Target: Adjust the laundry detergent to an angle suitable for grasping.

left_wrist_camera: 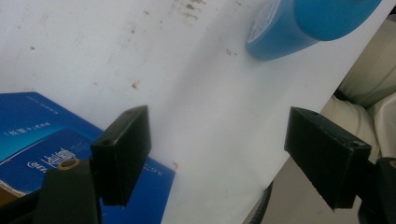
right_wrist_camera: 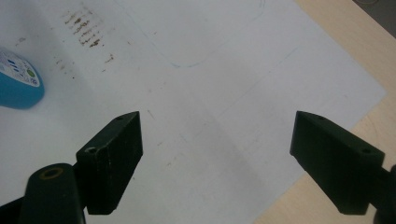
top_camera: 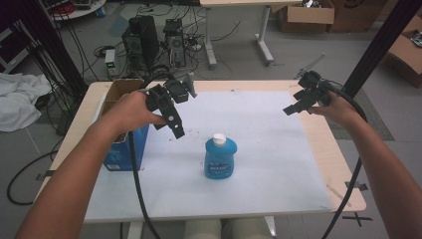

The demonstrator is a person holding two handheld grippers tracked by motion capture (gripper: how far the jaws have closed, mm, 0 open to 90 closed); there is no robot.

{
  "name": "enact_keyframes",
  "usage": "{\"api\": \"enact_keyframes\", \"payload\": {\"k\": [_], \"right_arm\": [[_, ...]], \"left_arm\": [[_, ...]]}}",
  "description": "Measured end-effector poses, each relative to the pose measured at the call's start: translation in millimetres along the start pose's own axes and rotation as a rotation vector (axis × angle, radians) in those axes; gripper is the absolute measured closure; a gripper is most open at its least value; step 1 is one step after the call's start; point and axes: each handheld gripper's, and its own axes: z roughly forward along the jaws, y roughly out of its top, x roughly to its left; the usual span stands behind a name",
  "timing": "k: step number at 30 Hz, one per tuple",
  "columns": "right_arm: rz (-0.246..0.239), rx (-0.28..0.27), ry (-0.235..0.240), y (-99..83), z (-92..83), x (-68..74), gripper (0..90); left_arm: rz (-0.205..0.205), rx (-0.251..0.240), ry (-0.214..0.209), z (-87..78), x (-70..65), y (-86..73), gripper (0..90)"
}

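A white mat [top_camera: 259,129] is spread over the table [top_camera: 328,149], and near its middle a blue bottle [top_camera: 220,158] with a white cap is stood upright. To the bottle's left an open blue box [top_camera: 124,144] is placed at the mat's edge. The left gripper [top_camera: 175,127] is held just above and left of the bottle, jaws spread wide and empty; the right gripper [top_camera: 291,109] is held well right of it, likewise wide. The bottle is probably best approached level, with the body centred between the jaws before closing.
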Motion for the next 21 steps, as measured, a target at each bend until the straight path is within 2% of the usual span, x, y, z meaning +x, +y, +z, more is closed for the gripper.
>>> {"api": "enact_keyframes", "payload": {"k": [6, 10, 13, 21], "right_arm": [[-0.019, 0.023, 0.032, 1.7, -1.7, 0.6, 16.7], [-0.012, 0.025, 0.034, 1.6, -0.5, -0.9, 16.4], [-0.020, 0.030, 0.034, 2.1, 0.2, -1.1, 16.4], [-0.029, 0.025, 0.059, 1.1, 0.5, -2.5, 16.1]], "left_arm": [[0.011, 0.001, -0.002, 0.8, 0.6, 3.8, 23.5], [0.014, 0.003, 0.005, -2.1, 5.5, 8.6, 23.6], [0.013, -0.006, 0.011, -6.5, 10.6, 15.5, 23.6], [0.048, -0.016, 0.021, -12.2, 21.5, 43.5, 23.5]]}}
